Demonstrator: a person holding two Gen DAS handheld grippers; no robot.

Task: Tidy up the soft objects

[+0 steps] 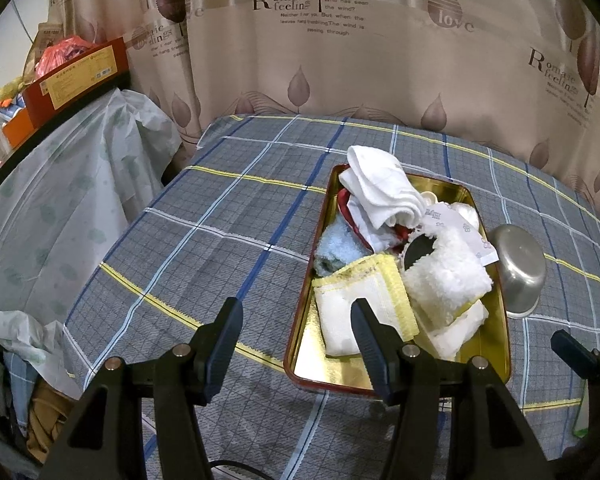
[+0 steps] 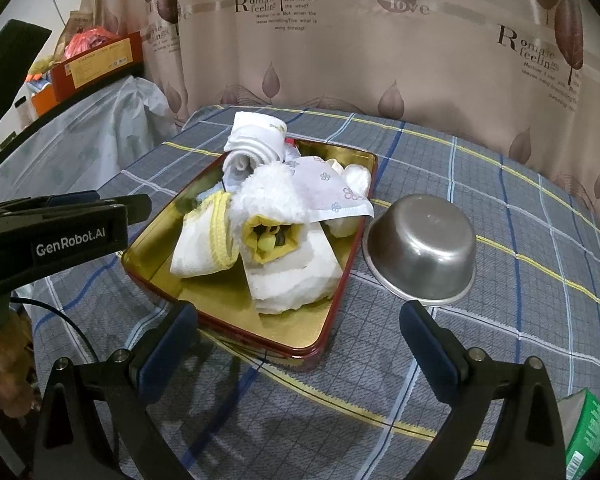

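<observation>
From the left wrist, the left gripper point(image 1: 296, 320) hangs with its jaws spread apart and nothing between them over the near left rim of the gold tray point(image 1: 496, 336), where the soft cloths point(image 1: 380, 192) lie heaped on the checked tablecloth point(image 1: 204, 232), an upturned steel bowl point(image 1: 518, 268) just beside the tray's right edge. From the right wrist, the right gripper point(image 2: 300, 328) too stands wide open and empty at the tray's near edge, the yellow-trimmed towel point(image 2: 204, 240) piled inside.
</observation>
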